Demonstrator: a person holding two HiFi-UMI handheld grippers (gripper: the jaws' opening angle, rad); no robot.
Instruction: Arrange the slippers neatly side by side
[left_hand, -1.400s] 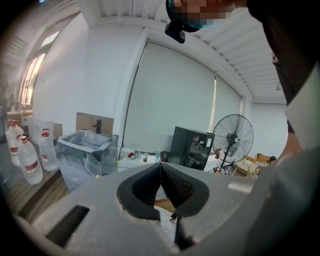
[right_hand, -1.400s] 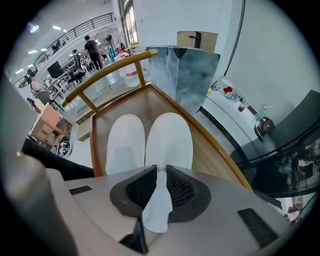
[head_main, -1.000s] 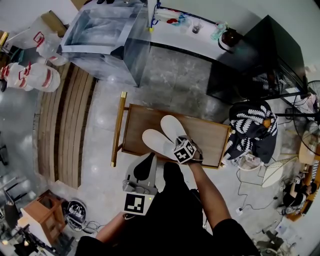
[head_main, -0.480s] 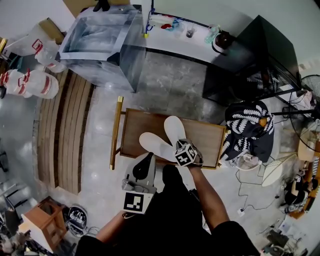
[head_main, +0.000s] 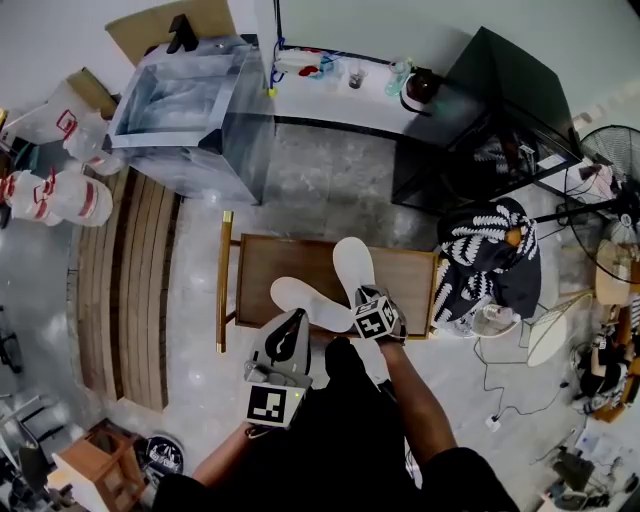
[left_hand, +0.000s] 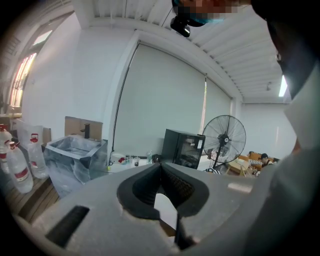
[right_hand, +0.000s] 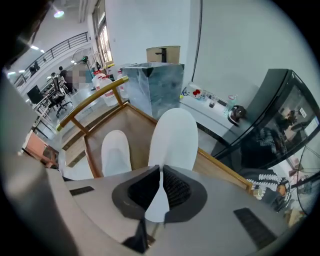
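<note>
Two white slippers lie on a low wooden table (head_main: 268, 266). My right gripper (head_main: 364, 303) is shut on the heel of the right slipper (head_main: 352, 266), whose toe points away from me. In the right gripper view the heel edge is pinched between the pads (right_hand: 170, 187) of the right gripper (right_hand: 160, 172), the right slipper (right_hand: 173, 136) stretches ahead, and the left slipper (right_hand: 115, 152) lies beside it. The left slipper (head_main: 302, 298) lies angled, toe to the left. My left gripper (head_main: 296, 320) hovers at the table's near edge, jaws together; the left gripper (left_hand: 160, 167) holds nothing.
A gold rail (head_main: 224, 281) edges the table's left side. Beyond it stand a grey glass tank (head_main: 185, 95), a white counter with bottles (head_main: 340, 85) and a black cabinet (head_main: 490, 110). A patterned cloth (head_main: 490, 262) lies to the right, wooden slats (head_main: 125, 270) to the left.
The right slipper has swung in my right gripper so its toe points straighter ahead. My left gripper has come up closer to the table's near edge. The left slipper stays put.
</note>
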